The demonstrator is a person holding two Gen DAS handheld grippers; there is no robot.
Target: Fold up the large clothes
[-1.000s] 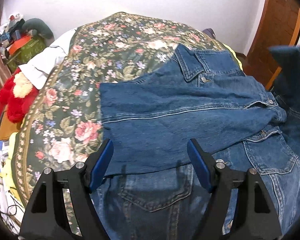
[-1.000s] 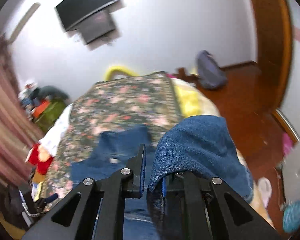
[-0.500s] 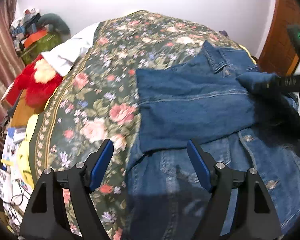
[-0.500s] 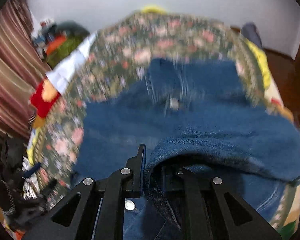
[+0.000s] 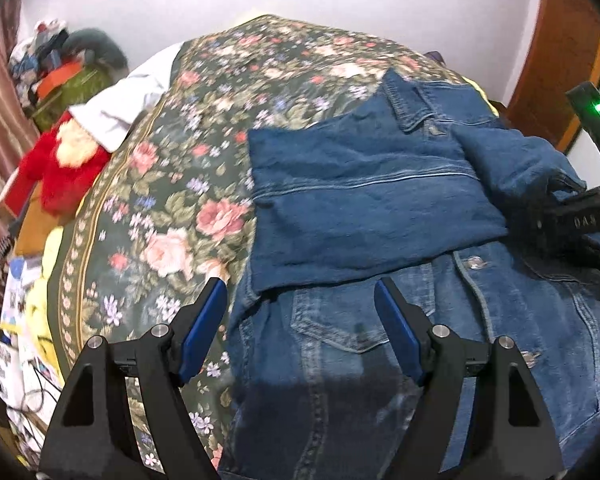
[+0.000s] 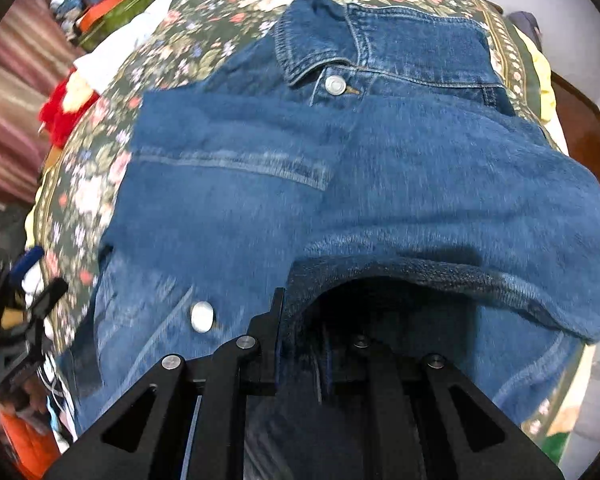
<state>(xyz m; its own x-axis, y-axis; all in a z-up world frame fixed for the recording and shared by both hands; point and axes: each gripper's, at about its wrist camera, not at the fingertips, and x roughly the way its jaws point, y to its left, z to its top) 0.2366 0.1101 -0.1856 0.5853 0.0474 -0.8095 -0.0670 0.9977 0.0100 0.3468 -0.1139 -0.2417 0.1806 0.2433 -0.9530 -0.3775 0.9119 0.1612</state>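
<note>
1. Both pictures are round and bulgy, and the corners go black.
2. The room is bright, and the white wall [image 5: 380, 8] far ahead of the left jaws glows palest.
3. A dark shadow lies on the denim jacket [image 5: 360, 208] just between the left jaws.
4. The left view is a bit soft, most of all the flowered bedspread [image 5: 160, 200] past the left jaw.
5. The right view is smeary, and the cloth ahead of the shut jaws looks streaked.
6. The metal button [image 6: 335, 85] far ahead looks sharp and shiny.

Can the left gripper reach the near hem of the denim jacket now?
Probably yes. The left gripper hangs open just over the denim jacket, nothing lies between, and the right gripper holds a sleeve off to the side.
</note>
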